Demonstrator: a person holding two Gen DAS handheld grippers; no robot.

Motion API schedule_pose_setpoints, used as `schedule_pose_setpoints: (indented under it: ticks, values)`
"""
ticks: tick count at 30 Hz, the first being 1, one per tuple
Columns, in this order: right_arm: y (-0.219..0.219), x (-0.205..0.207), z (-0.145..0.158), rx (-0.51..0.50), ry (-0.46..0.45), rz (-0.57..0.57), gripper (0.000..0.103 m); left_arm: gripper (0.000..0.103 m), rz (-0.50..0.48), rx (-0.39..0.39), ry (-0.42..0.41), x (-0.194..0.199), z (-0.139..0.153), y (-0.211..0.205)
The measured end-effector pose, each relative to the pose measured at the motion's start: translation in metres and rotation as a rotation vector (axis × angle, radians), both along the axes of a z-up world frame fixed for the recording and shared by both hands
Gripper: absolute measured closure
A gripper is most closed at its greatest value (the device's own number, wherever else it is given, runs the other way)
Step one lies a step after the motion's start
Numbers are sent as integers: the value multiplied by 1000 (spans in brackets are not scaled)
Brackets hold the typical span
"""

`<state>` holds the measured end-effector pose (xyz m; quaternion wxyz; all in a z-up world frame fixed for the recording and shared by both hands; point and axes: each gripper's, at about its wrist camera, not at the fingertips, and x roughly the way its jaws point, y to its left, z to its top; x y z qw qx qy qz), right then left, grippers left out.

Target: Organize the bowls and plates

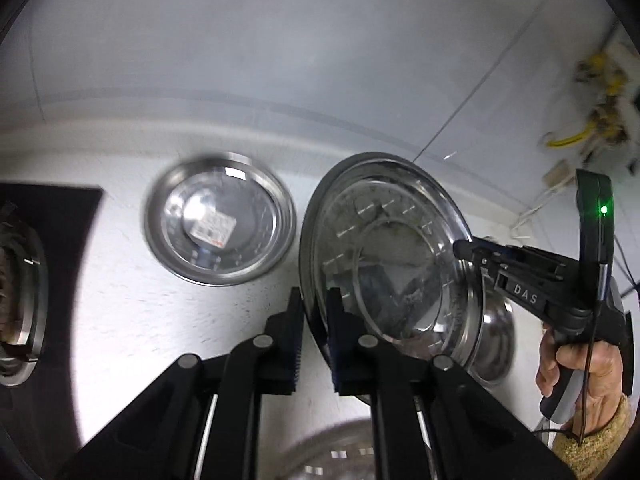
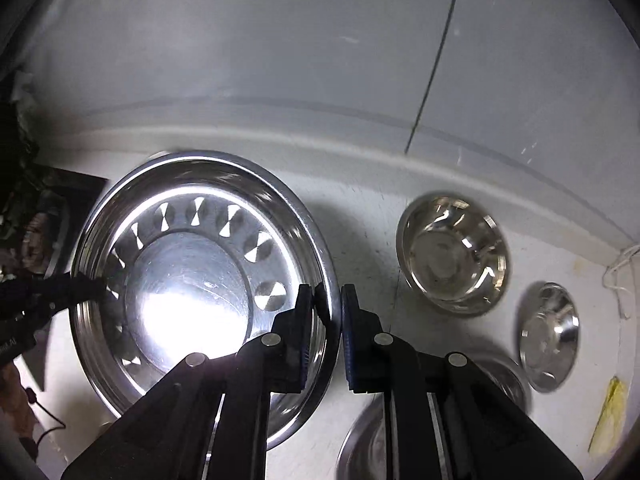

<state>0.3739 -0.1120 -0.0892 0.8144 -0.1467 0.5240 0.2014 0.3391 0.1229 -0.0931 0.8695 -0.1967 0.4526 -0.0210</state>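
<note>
Both grippers clamp the large plate's rim in their jaws; 2 bowls sit nearby.

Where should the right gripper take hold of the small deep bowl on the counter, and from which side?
Grip the small deep bowl by its rim, one finger inside and one outside the wall, coming from above. It stands upright, mouth open; its curved wall would likely slip from a side pinch. The rim nearest the right gripper looks free; the small plate lies apart.
</note>
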Motion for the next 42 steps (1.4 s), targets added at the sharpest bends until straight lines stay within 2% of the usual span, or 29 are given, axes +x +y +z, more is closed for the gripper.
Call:
schedule_pose_setpoints:
  ticks: [4,7,11,14,17,20,22,26,29,32,42]
  values:
    - [1,-41,54,48,-46,12,91,93,-19,27,-67,-46,48,-1]
    - [-2,-79,87,57,-75,26,91,93,-40,32,-82,-77,66,-1]
    - [-15,-125,102,90,-56,28,92,93,-70,12,-82,-121,76,-9]
    - [-27,-162,107,103,-39,39,93,93,-89,0,-76,-154,71,-15]
    - [-35,-197,90,108,9,38,92,93,-107,-25,-40,-176,56,-25]
    - [-47,-226,58,123,98,13,92,93,-118,-63,33,-189,22,-30]
    - [-56,-232,35,130,152,-5,92,93,-110,-93,92,-191,-5,-31]
    - [-62,-241,-7,118,222,-33,93,93,-83,-92,189,-192,-56,-33]
    - [-64,-239,-31,108,256,-50,93,93,-69,-94,216,-189,-73,-33]
    - [-69,-234,-42,104,271,-58,94,93,-63,-82,223,-186,-80,-35]
    - [-74,-230,-45,102,288,-71,94,93,-38,-40,256,-174,-99,-38]
